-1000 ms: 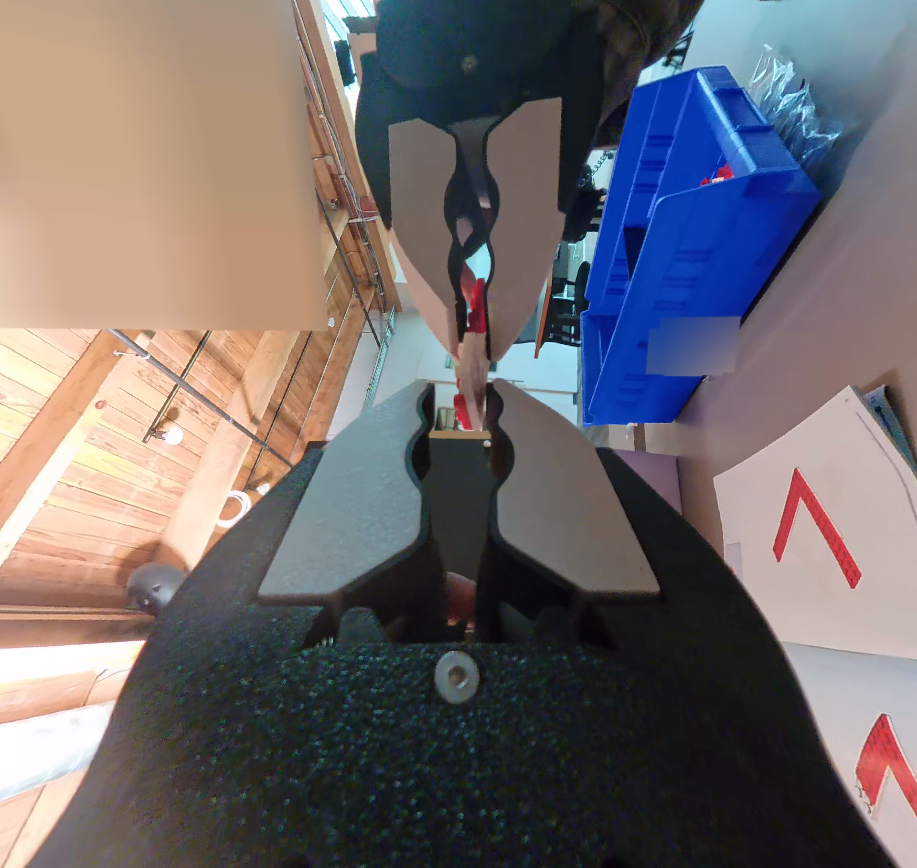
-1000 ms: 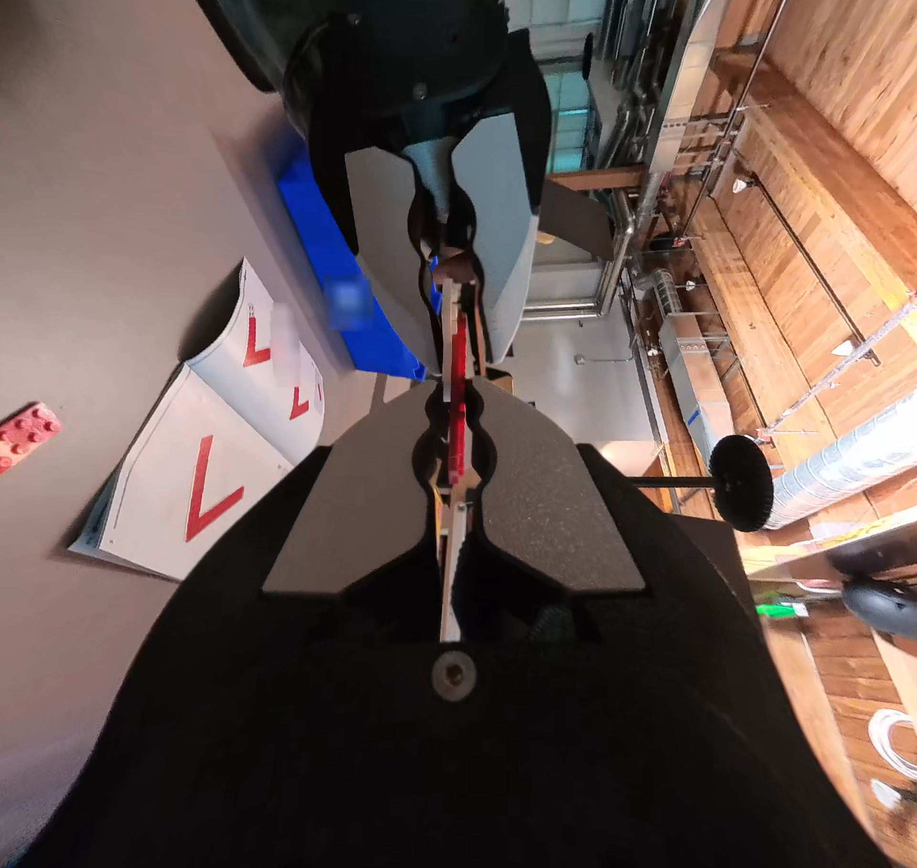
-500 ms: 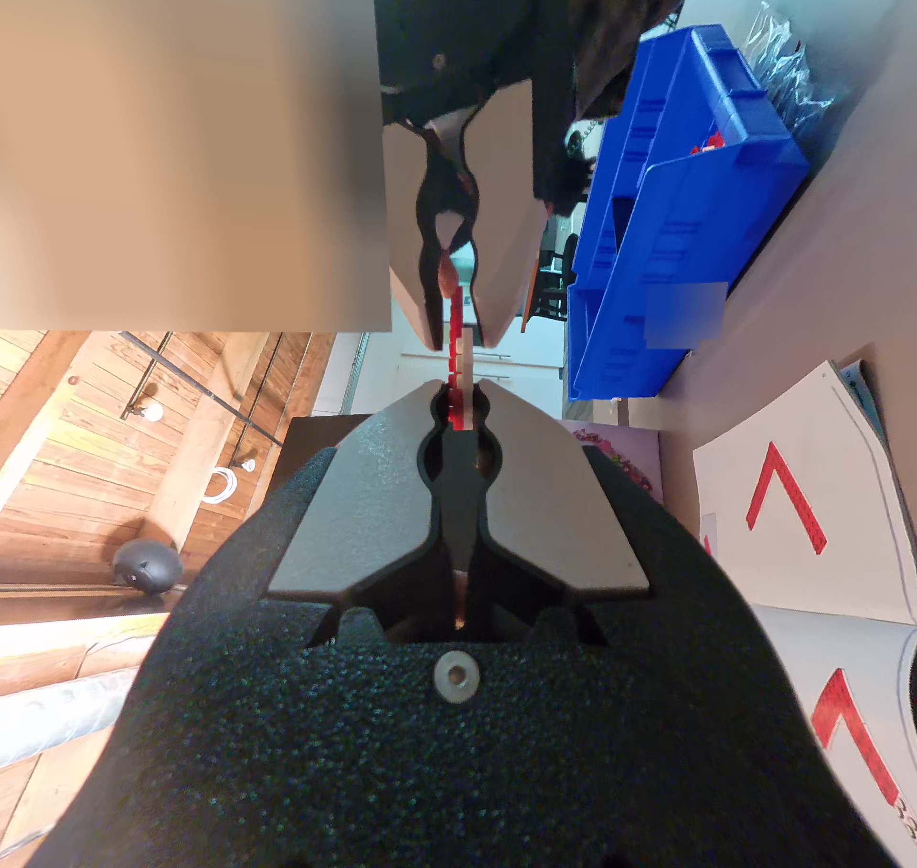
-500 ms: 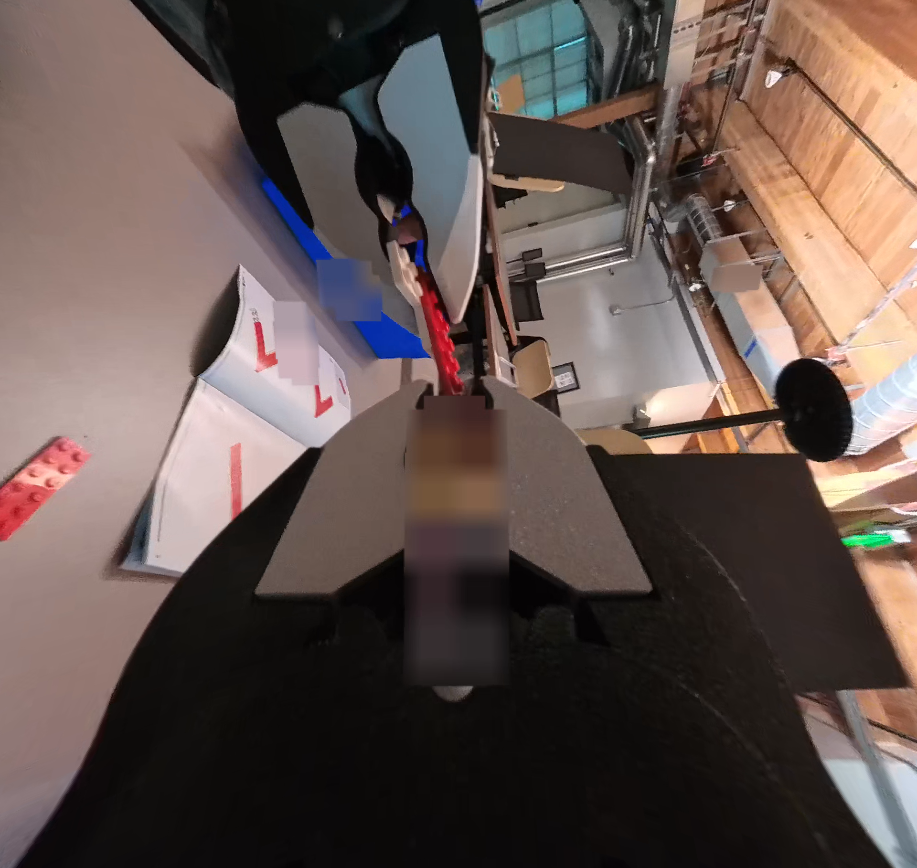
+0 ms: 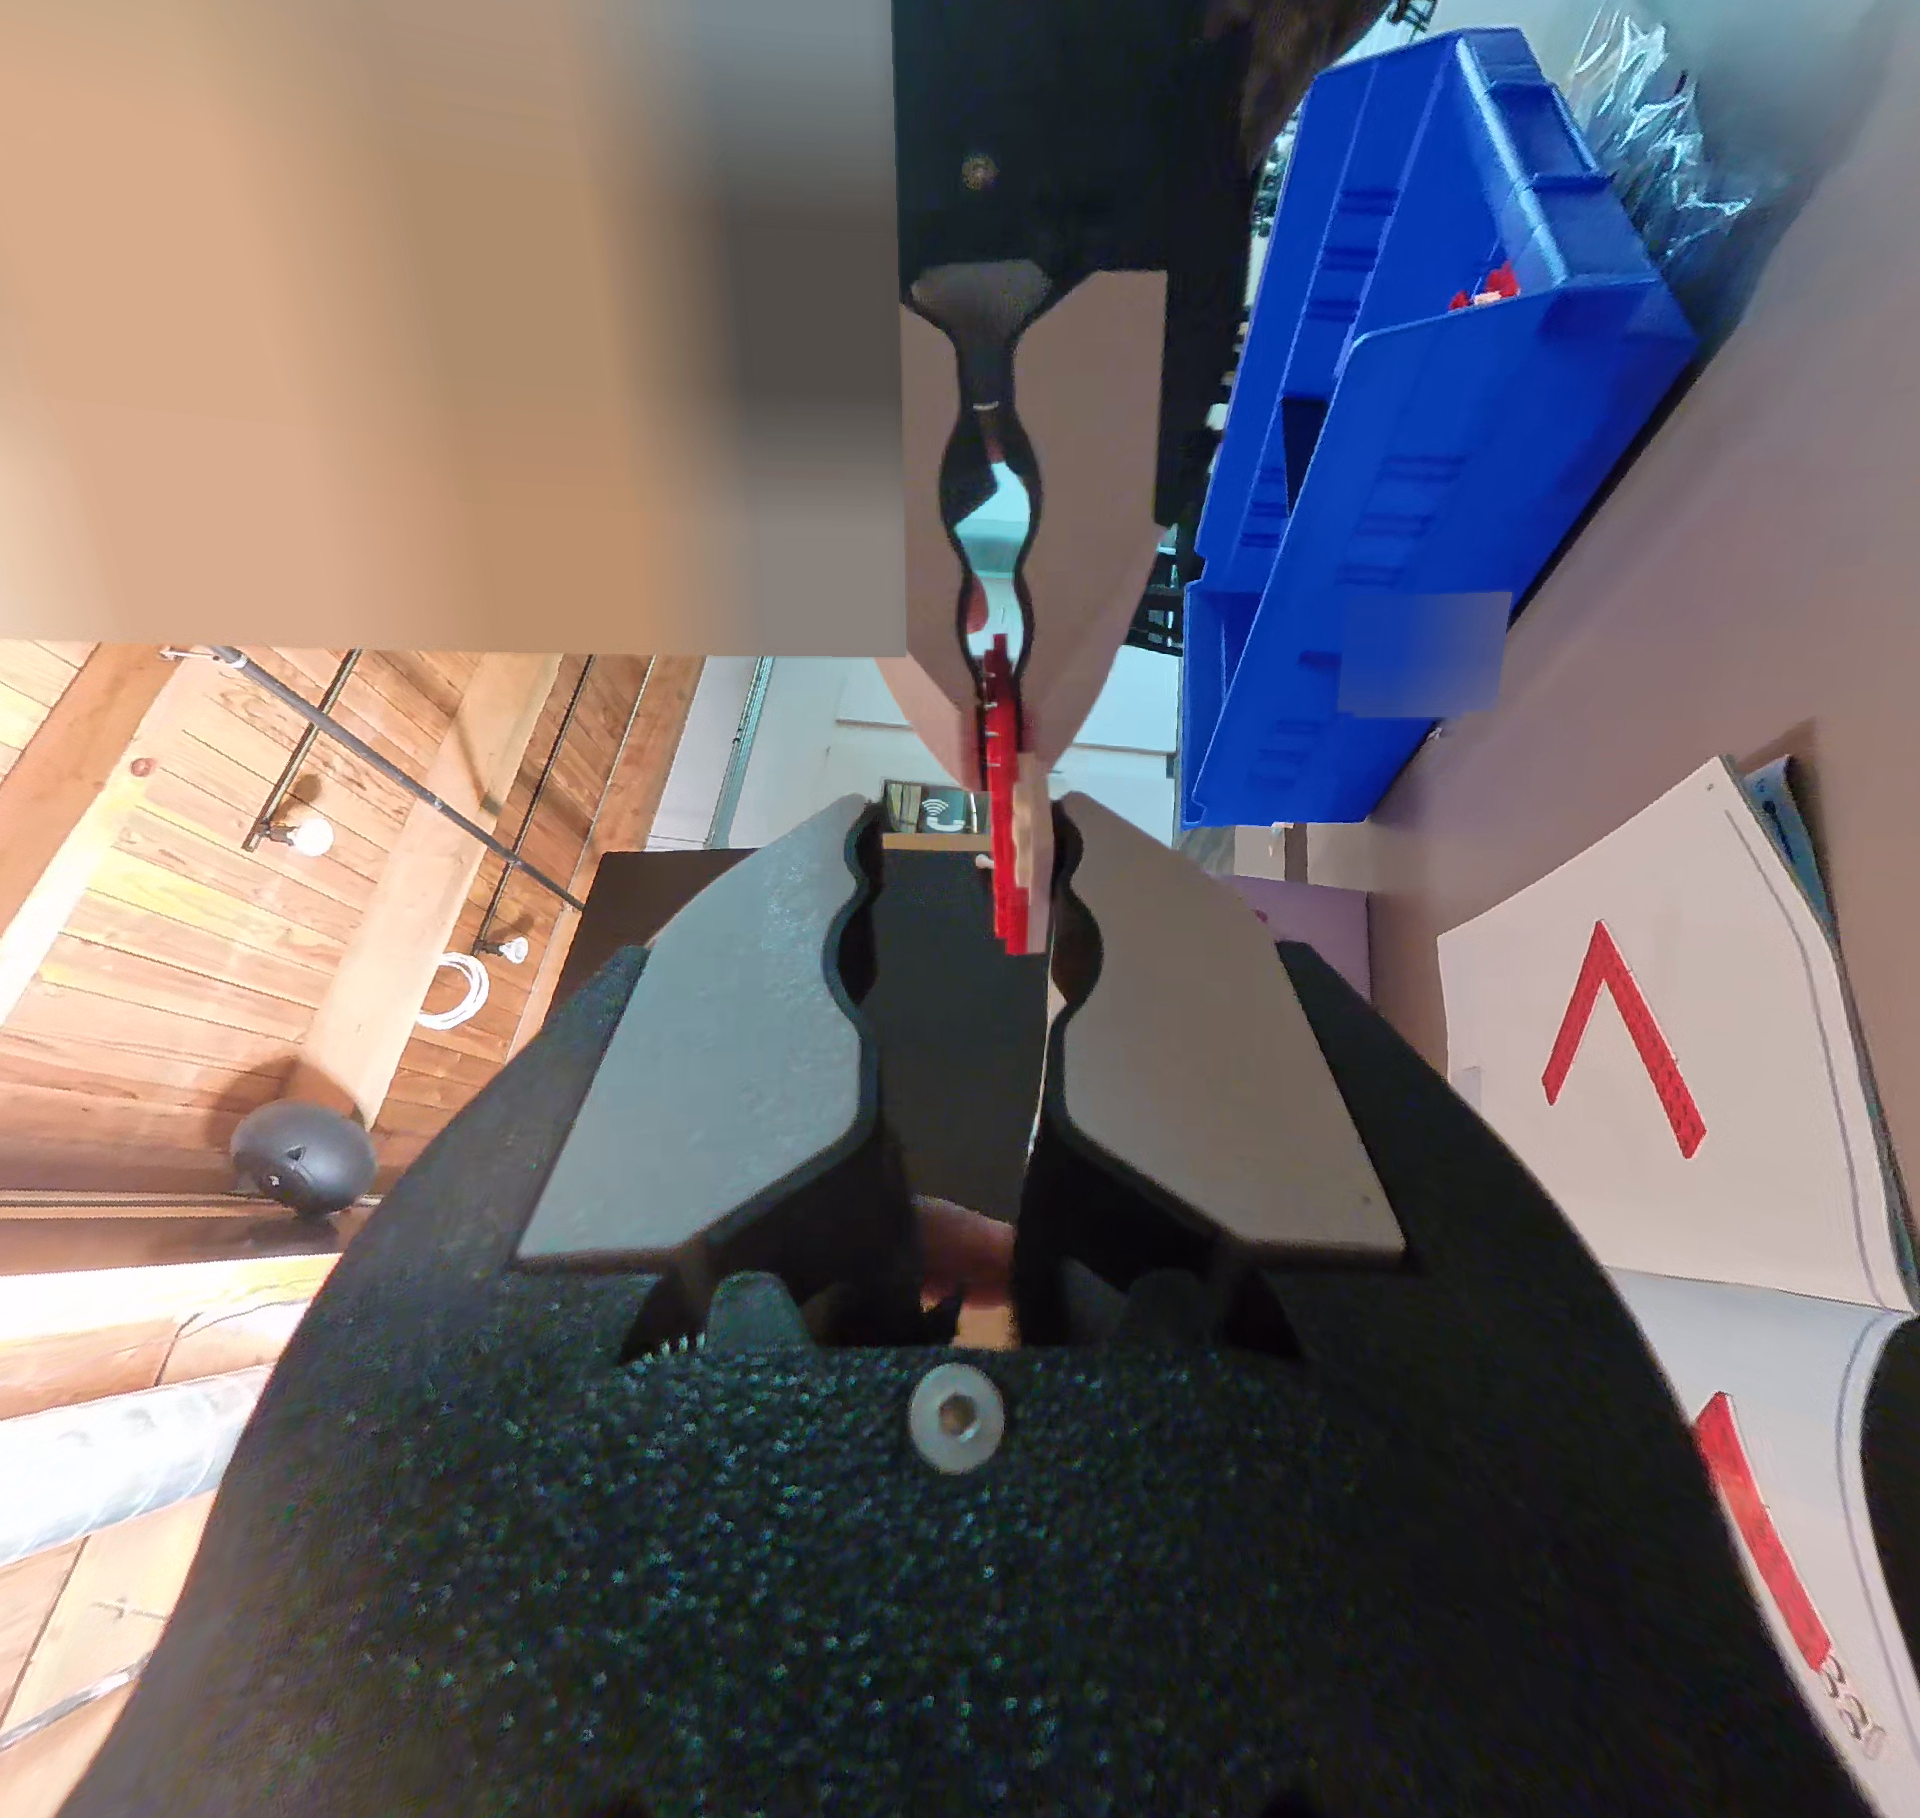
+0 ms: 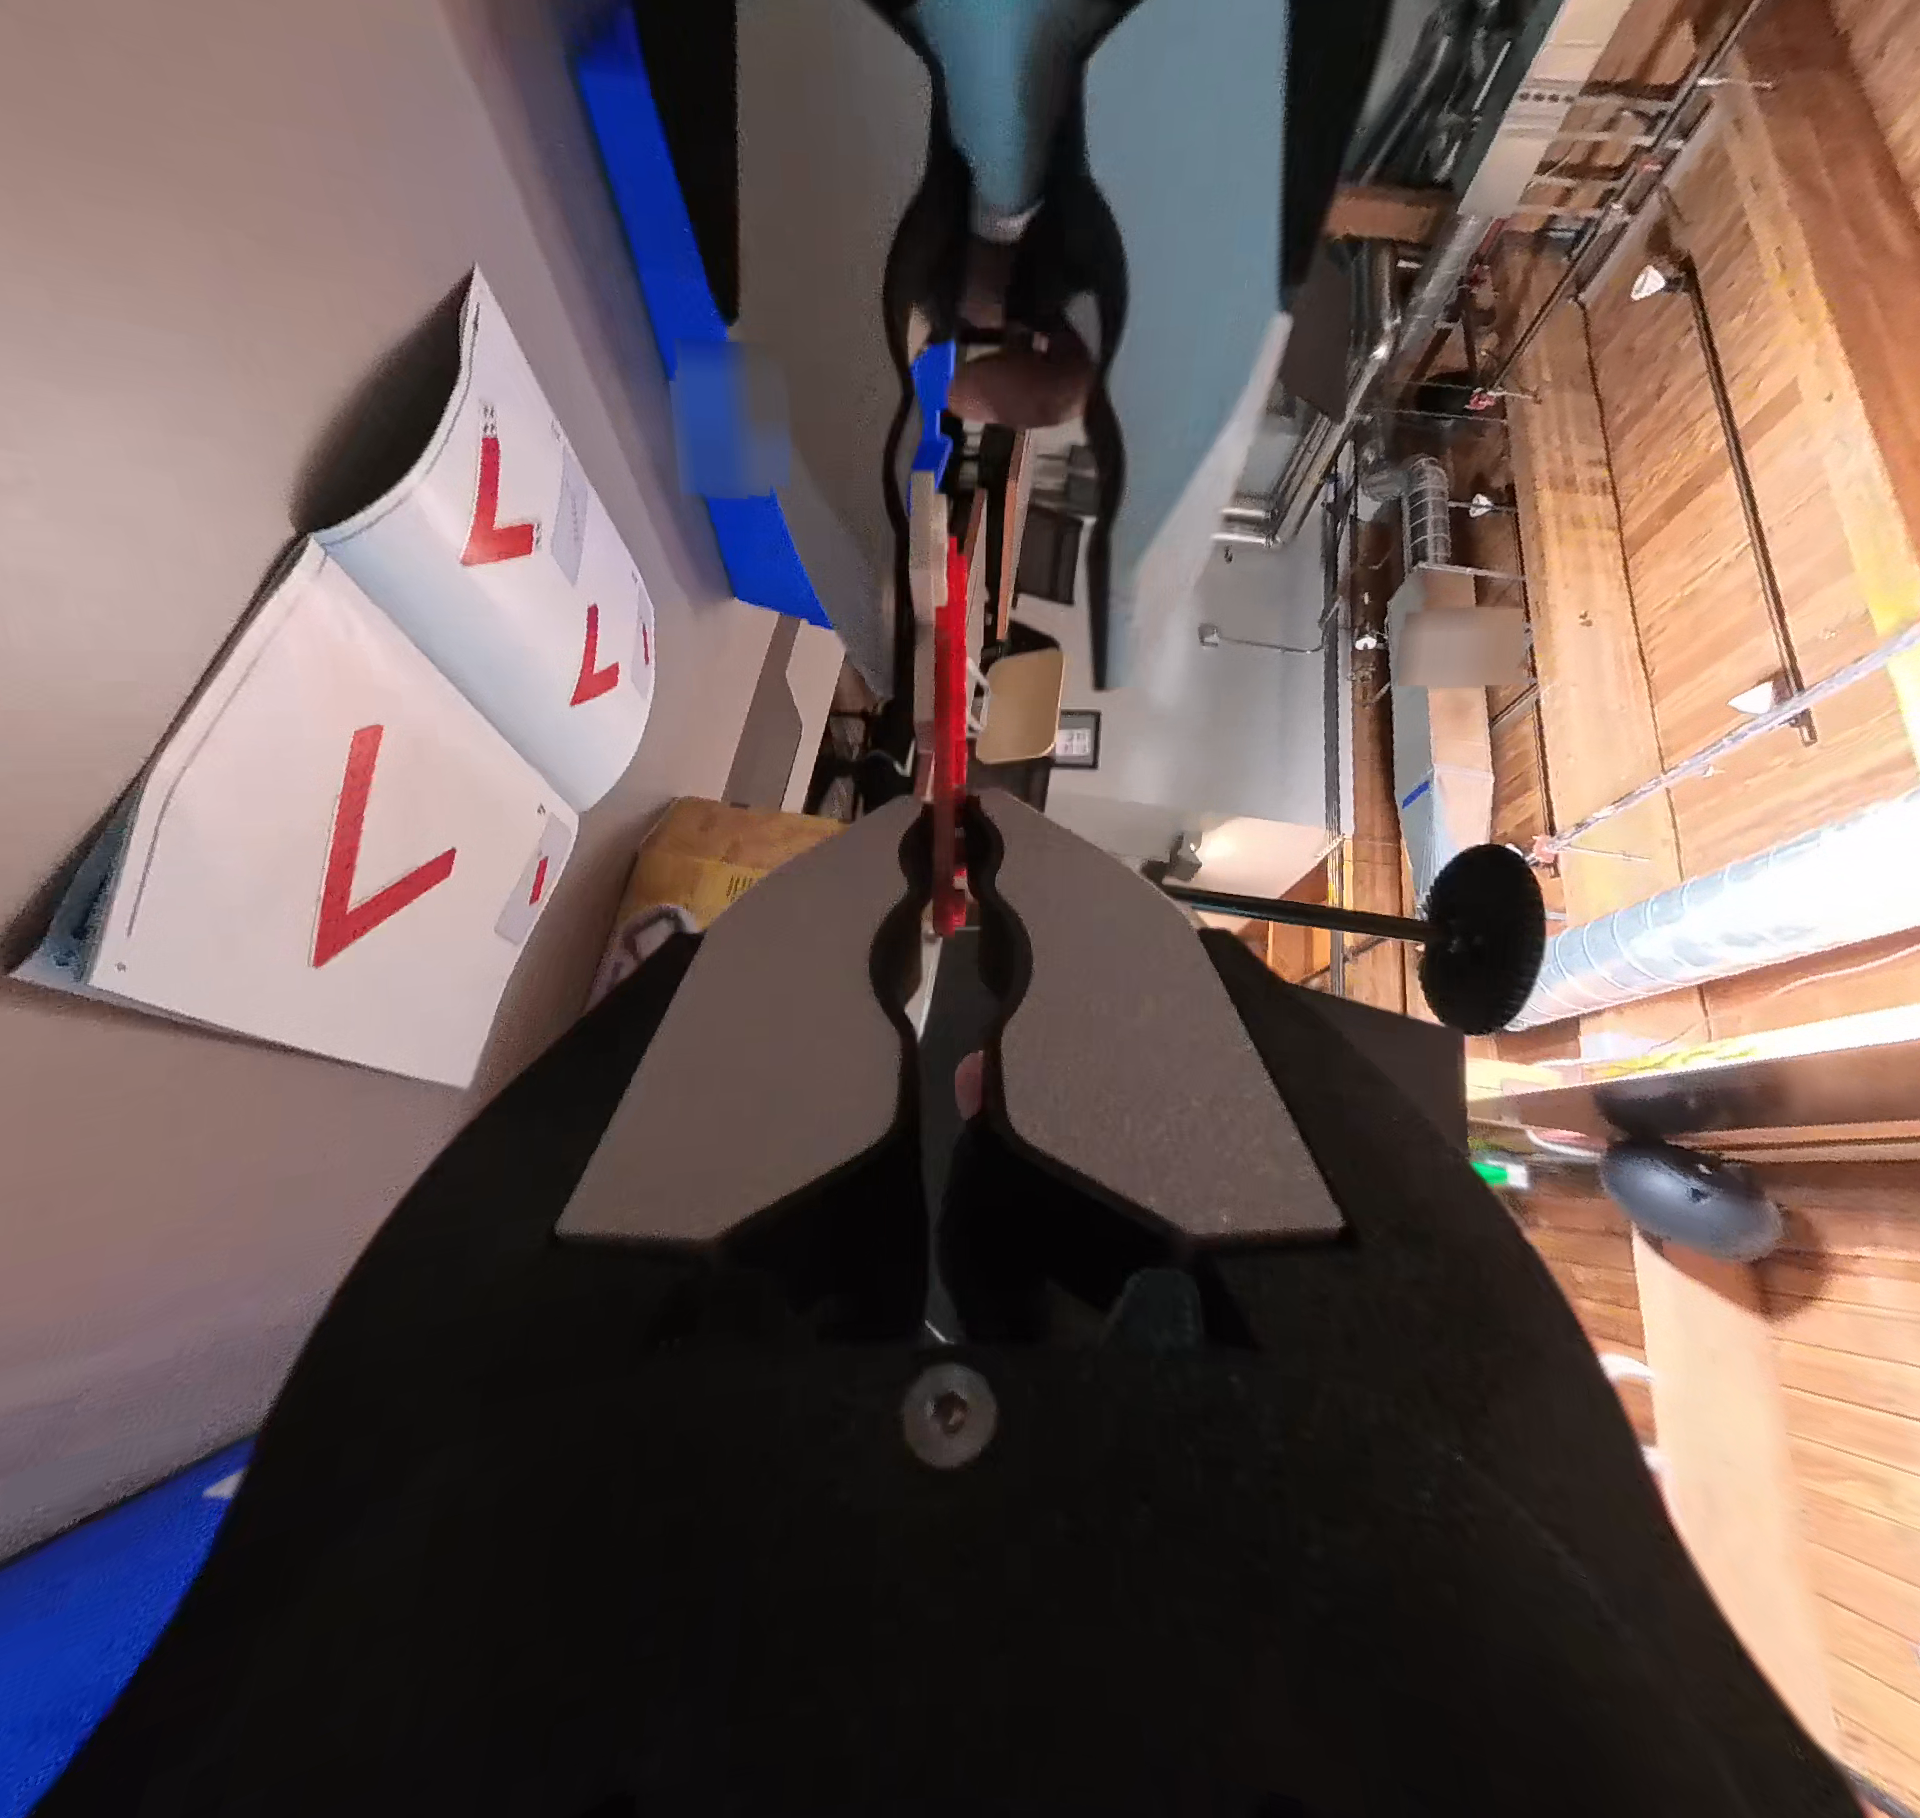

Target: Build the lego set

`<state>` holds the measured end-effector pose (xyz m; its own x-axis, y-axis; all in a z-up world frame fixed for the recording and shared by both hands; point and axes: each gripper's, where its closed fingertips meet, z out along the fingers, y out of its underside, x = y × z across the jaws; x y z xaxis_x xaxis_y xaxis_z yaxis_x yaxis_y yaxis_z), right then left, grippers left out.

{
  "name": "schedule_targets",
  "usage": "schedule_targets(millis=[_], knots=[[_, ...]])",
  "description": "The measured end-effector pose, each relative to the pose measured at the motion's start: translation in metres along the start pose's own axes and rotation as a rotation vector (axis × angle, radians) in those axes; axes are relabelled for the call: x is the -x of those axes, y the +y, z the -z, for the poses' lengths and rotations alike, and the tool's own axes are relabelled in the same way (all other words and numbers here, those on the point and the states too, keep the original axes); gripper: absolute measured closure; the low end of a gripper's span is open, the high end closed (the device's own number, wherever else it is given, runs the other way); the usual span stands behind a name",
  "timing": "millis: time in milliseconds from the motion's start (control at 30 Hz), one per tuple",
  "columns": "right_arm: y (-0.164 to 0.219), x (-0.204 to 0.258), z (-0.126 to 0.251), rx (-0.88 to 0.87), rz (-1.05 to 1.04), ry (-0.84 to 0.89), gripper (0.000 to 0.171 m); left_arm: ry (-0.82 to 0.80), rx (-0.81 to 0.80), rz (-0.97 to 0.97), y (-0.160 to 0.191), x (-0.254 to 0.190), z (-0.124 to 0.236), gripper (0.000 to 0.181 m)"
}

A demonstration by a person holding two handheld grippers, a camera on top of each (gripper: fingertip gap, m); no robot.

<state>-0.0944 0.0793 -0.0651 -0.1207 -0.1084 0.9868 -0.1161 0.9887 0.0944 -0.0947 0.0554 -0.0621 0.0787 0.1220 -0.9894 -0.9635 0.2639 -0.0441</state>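
Your left gripper [image 5: 961,812] stood narrowly parted, the plates [image 5: 1010,833] lying against its 3 o'clock finger only. Your right gripper [image 6: 951,807] was clamped on the red end of the plates [image 6: 948,729]. They hung edge-on at 12 o'clock, bridging both tools. To seat them well, you likely needed a square, firm squeeze. The manual [image 6: 343,729] lay at 9 o'clock, the bin [image 5: 1455,418] beyond.

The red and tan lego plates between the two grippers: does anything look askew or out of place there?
Nothing stands out. The red plate and tan plate lie flat together, edge-on. The right gripper pinches one end; the left gripper is open around the other.
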Motion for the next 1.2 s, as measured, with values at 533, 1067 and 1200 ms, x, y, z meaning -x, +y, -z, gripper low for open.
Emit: schedule_targets(millis=[533,1067,1200], knots=[[0.000,0.001,-0.008,0.071,0.020,0.001,0.159,-0.013,0.056,-0.012,0.008,-0.001,-0.005,0.150],[0.000,-0.001,-0.003,0.029,-0.111,-0.054,0.126,-0.033,0.062,-0.012,0.010,0.001,-0.006,0.152],[0.004,-0.008,0.011,-0.006,-0.343,-0.044,0.112,-0.032,0.073,-0.012,0.013,0.001,-0.005,0.152]])
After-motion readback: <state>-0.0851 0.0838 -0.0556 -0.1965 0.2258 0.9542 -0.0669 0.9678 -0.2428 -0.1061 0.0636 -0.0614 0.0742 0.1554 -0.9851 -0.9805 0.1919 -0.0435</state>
